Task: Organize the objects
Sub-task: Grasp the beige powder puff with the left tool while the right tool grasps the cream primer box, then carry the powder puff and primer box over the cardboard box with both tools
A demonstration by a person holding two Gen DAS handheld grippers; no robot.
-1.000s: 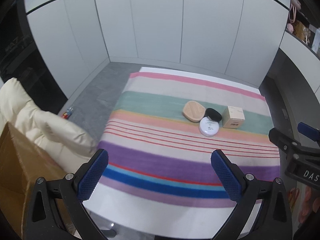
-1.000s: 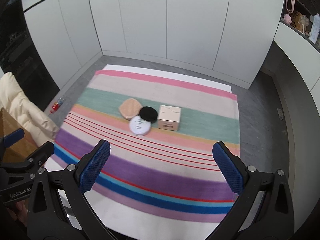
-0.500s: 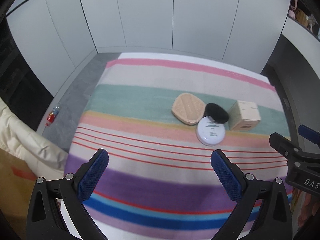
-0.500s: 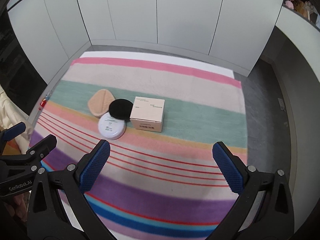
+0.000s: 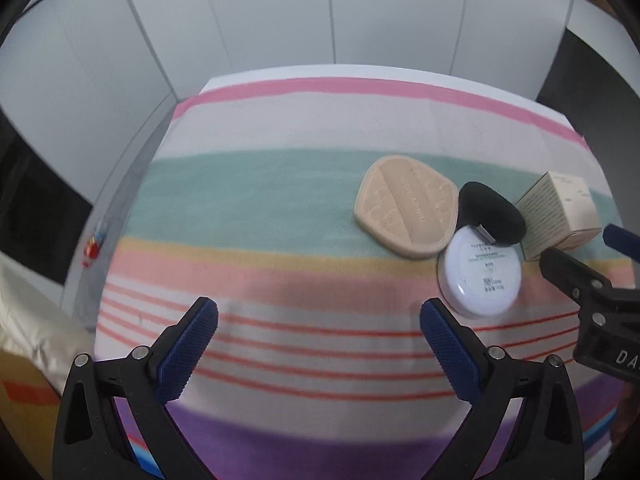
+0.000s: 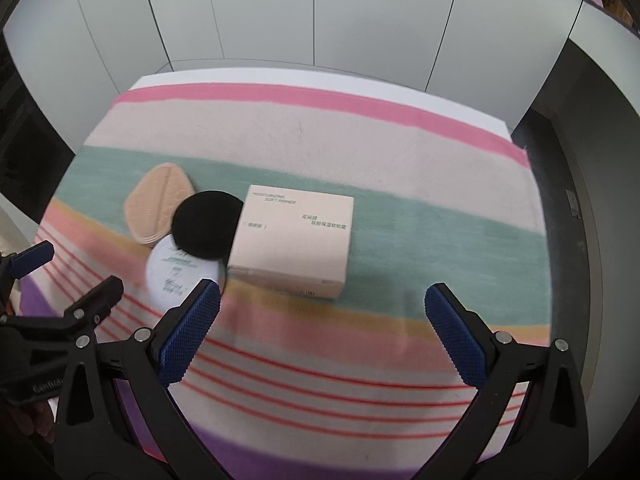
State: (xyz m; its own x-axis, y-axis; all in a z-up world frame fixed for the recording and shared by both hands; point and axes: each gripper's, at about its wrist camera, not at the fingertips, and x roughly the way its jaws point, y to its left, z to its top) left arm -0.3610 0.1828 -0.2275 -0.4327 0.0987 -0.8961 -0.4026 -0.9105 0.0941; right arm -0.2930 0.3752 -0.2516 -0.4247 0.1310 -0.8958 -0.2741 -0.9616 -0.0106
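Left gripper: my left gripper (image 5: 318,354) hangs over the near red-lined part of the striped cloth, blue ribbed pads spread wide with nothing between them.
Right gripper: my right gripper (image 6: 320,330) is just as wide apart and empty, hovering near the cream box; its black frame shows at the right edge of the left wrist view (image 5: 592,300).
Carrier: a multicoloured striped woven cloth (image 5: 280,208) lies flat, purple and blue bands nearest me, thin red lines next, then peach, teal, beige and a pink band at the far edge.
White jar: a round white plastic jar with printed lid (image 5: 480,278) sits on the peach band, nearest of the four items, toward the cloth's right side.
Black puff: a round black sponge puff (image 6: 207,224) leans on the jar's far rim, touching the box's left side.
Beige puff: a beige teardrop-shaped powder puff with a stitched band (image 5: 408,205) lies flat on the teal band, left of the black puff and touching it.
Box: a cream rectangular cardboard box with printed text (image 6: 294,240) rests on the teal band, rightmost of the cluster.
Beyond the cloth: white panelled walls (image 6: 320,12) rise behind the far edge.
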